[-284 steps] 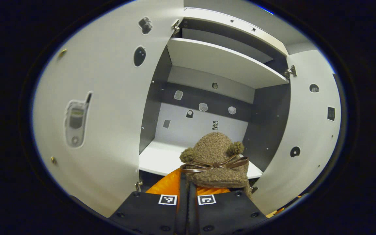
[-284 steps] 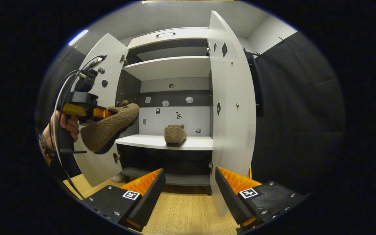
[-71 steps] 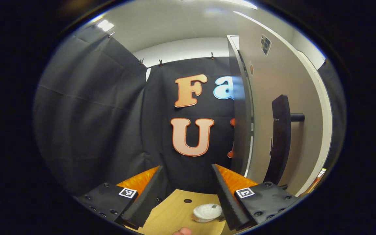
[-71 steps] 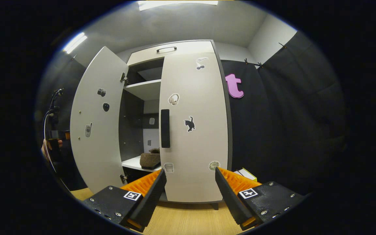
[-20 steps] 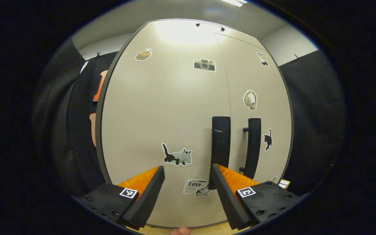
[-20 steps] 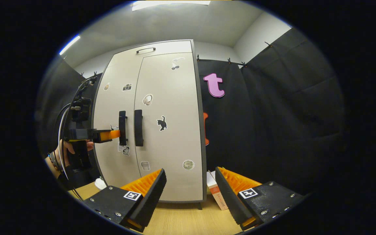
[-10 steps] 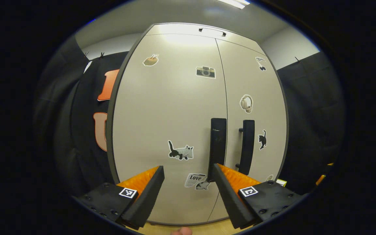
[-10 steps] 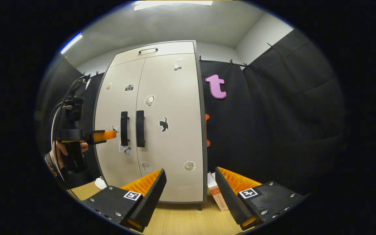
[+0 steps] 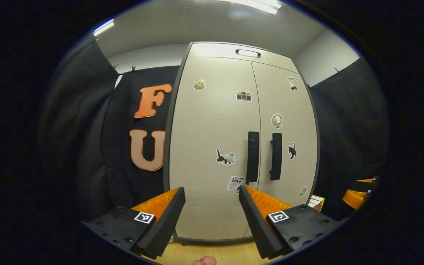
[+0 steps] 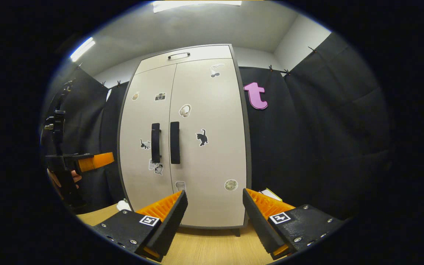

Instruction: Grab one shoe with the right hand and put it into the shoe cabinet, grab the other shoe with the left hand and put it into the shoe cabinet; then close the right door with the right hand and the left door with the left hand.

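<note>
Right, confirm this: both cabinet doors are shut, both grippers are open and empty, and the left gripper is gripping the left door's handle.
Not quite. The left gripper is clear of the left door's handle, as the right gripper view shows. The rest holds: both doors shut, right gripper open and empty too.

Readable text: "Love" on newspaper-style sticker (image 9: 236, 182) low on left door (image 9: 212, 147) of shoe cabinet (image 9: 193, 206), just beside its handle (image 9: 253, 156). Square coded markers (image 9: 144, 217) on gripper bodies carry no letters. Other stickers are pictures, no words legible.
</note>
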Tool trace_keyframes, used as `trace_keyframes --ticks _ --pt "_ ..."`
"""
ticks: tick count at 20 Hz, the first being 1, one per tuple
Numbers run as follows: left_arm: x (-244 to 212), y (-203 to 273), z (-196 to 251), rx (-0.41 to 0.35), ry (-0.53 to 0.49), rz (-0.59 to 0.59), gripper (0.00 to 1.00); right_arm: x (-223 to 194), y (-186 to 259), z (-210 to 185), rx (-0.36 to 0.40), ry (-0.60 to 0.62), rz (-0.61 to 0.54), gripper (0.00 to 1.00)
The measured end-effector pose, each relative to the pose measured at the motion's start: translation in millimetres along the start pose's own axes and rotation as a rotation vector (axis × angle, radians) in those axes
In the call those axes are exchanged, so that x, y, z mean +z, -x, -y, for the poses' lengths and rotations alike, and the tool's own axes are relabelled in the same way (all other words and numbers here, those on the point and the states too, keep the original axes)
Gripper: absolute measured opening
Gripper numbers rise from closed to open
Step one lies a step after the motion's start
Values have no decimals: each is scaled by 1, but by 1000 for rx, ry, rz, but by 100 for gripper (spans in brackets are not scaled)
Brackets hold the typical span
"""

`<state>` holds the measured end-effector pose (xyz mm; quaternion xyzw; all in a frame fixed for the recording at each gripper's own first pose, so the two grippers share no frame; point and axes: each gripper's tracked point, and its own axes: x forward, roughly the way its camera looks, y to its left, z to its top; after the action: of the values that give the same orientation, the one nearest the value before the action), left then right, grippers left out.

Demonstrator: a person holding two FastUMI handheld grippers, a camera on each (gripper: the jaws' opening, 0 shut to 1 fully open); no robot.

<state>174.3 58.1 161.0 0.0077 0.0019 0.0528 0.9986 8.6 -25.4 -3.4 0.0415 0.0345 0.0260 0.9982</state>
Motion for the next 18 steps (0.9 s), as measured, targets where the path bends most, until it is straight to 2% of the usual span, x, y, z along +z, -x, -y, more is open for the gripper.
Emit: trace_keyframes --ticks 3,6,10,14,18 --pt "-13 24 -6 10 -12 -16 96 -2 2 -9 18 14 5 93" --pt "-19 40 -6 14 45 -21 97 -4 5 -14 20 6 7 93" --pt "-23 49 -16 60 69 -22 97 -4 6 -22 32 -18 12 93" --pt "-26 52 -29 88 39 -32 96 -3 8 -26 35 -5 10 93" --pt "-26 55 -32 86 42 -24 97 -1 9 -27 27 -16 17 93"
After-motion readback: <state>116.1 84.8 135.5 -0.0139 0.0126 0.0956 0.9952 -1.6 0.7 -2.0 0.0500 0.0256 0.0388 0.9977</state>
